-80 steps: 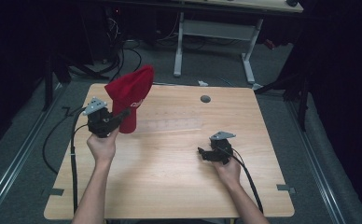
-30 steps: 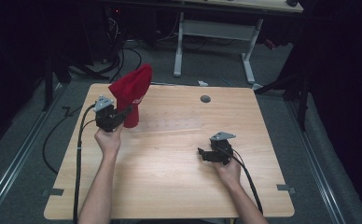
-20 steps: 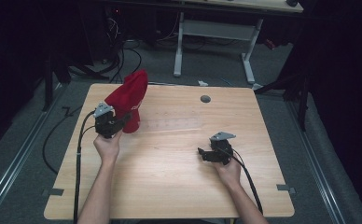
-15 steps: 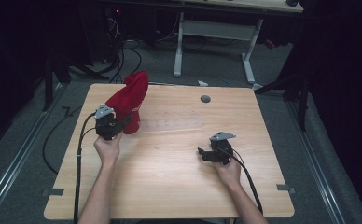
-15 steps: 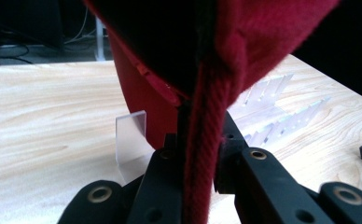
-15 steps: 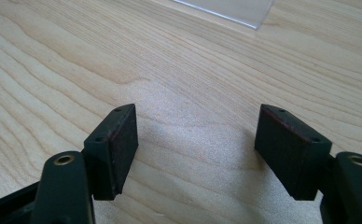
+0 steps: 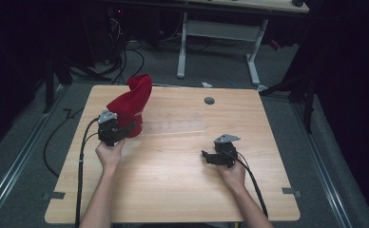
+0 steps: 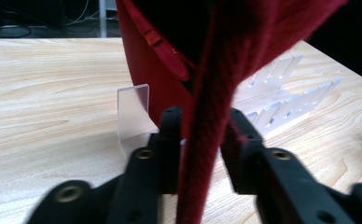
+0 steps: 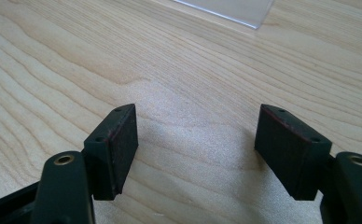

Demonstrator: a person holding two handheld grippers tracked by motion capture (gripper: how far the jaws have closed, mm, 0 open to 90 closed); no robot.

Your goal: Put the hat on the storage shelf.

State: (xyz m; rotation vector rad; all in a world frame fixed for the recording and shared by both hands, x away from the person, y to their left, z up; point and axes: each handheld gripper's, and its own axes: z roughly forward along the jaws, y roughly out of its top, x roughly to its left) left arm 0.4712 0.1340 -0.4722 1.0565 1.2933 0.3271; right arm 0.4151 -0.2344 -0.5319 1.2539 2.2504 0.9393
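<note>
Counter (image 7: 173,180) is bare wood; your red cap (image 7: 128,107) sits draped on the clear slotted stand (image 8: 281,100) at far left. Left gripper (image 8: 202,135) fingers just opened, fabric between them (releasing, probably). Right gripper (image 9: 195,149) rests open, idle. Cap's white mark unreadable.

A light wooden table (image 7: 173,190) with a pale grain carries everything here. A clear acrylic rack (image 7: 173,127) lies flat across its middle, slotted along one side. The red cloth (image 7: 130,107) stands heaped at the rack's left end, near the table's far-left corner. A small round grey grommet (image 7: 209,100) sits in the tabletop toward the far edge, well apart from the rack
</note>
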